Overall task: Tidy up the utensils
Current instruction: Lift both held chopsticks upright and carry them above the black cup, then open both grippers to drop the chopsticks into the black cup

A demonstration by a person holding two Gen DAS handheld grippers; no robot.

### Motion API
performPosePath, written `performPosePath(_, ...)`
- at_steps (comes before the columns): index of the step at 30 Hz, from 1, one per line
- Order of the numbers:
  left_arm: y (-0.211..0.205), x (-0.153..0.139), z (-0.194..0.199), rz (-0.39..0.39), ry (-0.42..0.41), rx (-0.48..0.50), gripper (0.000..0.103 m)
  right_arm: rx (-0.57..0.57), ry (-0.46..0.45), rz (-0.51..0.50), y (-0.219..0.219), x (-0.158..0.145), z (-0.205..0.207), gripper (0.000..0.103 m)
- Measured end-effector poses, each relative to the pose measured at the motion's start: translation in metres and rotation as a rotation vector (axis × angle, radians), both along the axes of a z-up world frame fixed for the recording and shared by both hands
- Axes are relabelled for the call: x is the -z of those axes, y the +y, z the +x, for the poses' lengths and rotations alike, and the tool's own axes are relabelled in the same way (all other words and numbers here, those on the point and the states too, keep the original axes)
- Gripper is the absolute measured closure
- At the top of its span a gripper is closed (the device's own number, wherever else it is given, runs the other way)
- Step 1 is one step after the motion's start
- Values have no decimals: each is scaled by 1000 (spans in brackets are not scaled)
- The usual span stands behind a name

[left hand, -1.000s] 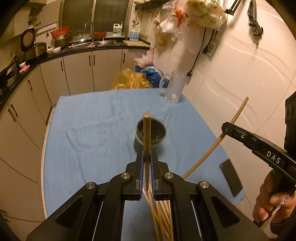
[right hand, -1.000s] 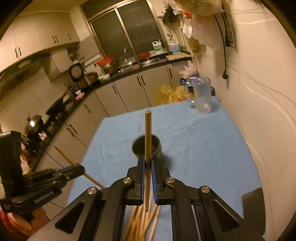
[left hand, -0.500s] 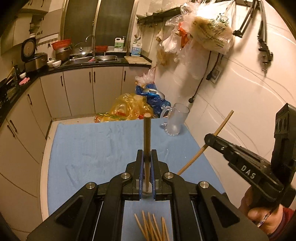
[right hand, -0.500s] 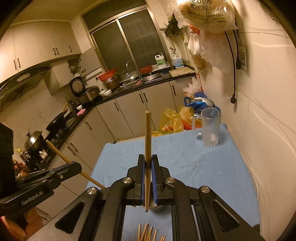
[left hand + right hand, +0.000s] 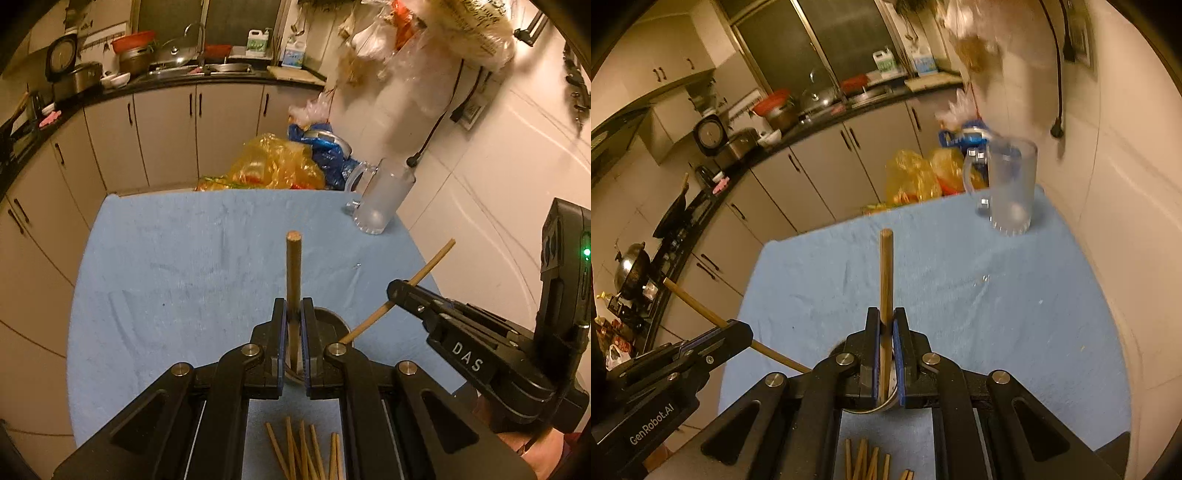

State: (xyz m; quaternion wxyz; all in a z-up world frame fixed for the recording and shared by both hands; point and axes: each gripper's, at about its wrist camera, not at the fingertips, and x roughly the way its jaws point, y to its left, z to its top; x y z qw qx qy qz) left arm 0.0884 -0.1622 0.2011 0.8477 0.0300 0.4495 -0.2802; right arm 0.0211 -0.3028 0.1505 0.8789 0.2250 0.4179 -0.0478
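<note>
"DAS" on right claw (image 5: 397, 293); "GenRobot.AI" on left claw (image 5: 738, 334).

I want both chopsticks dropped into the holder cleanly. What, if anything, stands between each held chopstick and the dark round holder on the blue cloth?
Nothing visible does. The left gripper holds its chopstick right above the holder, whose mouth is mostly hidden behind the fingers. The right gripper holds the other chopstick there too; the two could crowd each other.

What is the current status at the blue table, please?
Left gripper shut on one wooden chopstick; right gripper shut on another. Both over dark round holder. Loose chopsticks remain on blue cloth. Path clear.
</note>
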Motion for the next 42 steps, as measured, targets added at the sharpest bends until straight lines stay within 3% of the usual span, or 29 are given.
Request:
performPosePath(4,2,3,1,1,-4,-5,96,-6,5,14,4,0,1,89)
performPosePath(5,3,2,1,-4,-5,-7,96,-11,0,6,5,-3,0,85)
performPosePath(7,5,-2,1,-22,-12,-9,91,-8,-13,-6,7,-10,-3,63)
performPosePath(9,11,-10,-3,-41,-33,-13,81,-2,-43,-4,7,-20,-10,62)
performPosePath(14,23,-39,-16,-63,-128,-28,78,36,-108,-26,5,-54,-36,57)
performPosePath(17,38,-60,-32,-76,-206,-45,60,52,-179,-97,9,-78,-61,33)
performPosePath(19,52,-71,-48,-87,-264,-54,57,77,-221,-198,18,-93,-81,17)
performPosePath(23,71,-69,-74,-73,-284,-46,50,47,-280,-327,44,-100,-126,2)
performPosePath(26,84,-49,-91,-41,-250,-55,48,39,-196,-277,52,-77,-152,1)
performPosePath(29,98,-22,-103,-23,-153,-56,48,58,-121,-168,52,-43,-179,6)
performPosePath(31,109,-1,-112,-12,-103,-74,45,90,-19,-141,51,-18,-189,21)
performPosePath(32,114,10,-116,-2,-76,-92,43,106,42,-123,51,0,-195,23)
performPosePath(34,122,37,-124,20,-8,-110,43,101,141,-85,53,28,-203,37)
performPosePath(36,124,56,-132,60,30,-99,43,123,196,-60,53,46,-210,45)
performPosePath(42,132,82,-143,89,112,-84,43,122,336,26,51,77,-215,48)
